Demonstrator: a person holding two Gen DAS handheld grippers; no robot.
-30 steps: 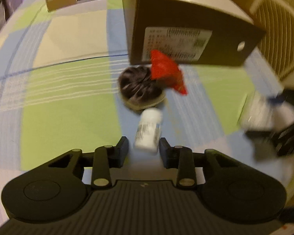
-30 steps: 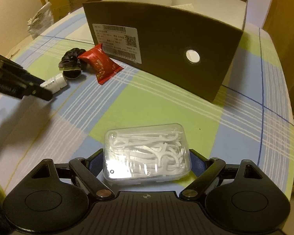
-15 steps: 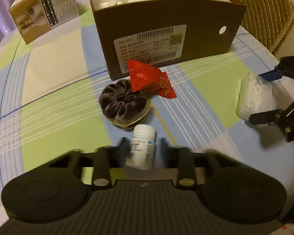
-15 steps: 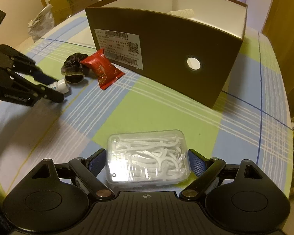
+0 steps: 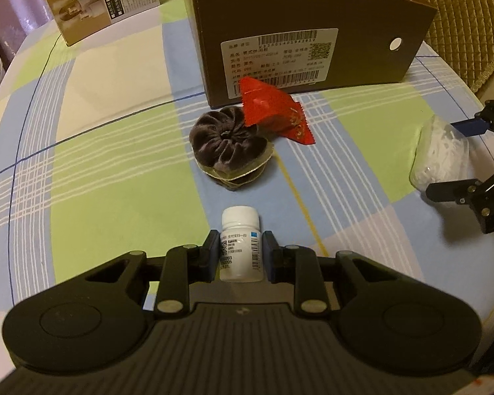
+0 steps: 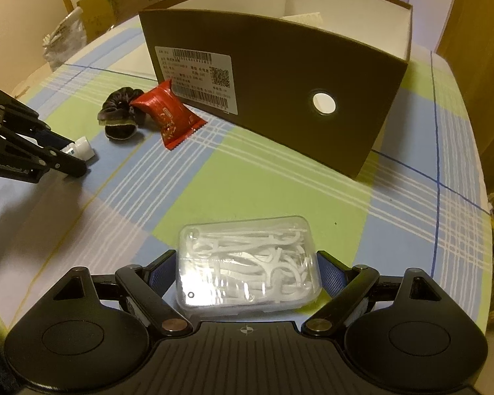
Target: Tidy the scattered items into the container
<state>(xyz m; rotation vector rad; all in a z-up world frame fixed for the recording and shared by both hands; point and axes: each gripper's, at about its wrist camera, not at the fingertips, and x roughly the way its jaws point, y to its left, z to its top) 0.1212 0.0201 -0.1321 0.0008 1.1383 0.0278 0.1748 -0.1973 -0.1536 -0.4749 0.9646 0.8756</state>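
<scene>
Mostly plastic, cylindrical white bottle (image 5: 239,243), velvety scrunchie (image 5: 229,141)

Barcode, QR code and small print on the box (image 5: 313,33) label (image 5: 278,57) beyond the jaws, too blurred to read.

Box interior (image 6: 345,16) largely hidden; label (image 5: 276,59) print illegible.

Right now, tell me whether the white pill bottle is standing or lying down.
Lying down: the pill bottle rests on its side on the tablecloth, cap toward the box, between the left gripper's fingers.
</scene>
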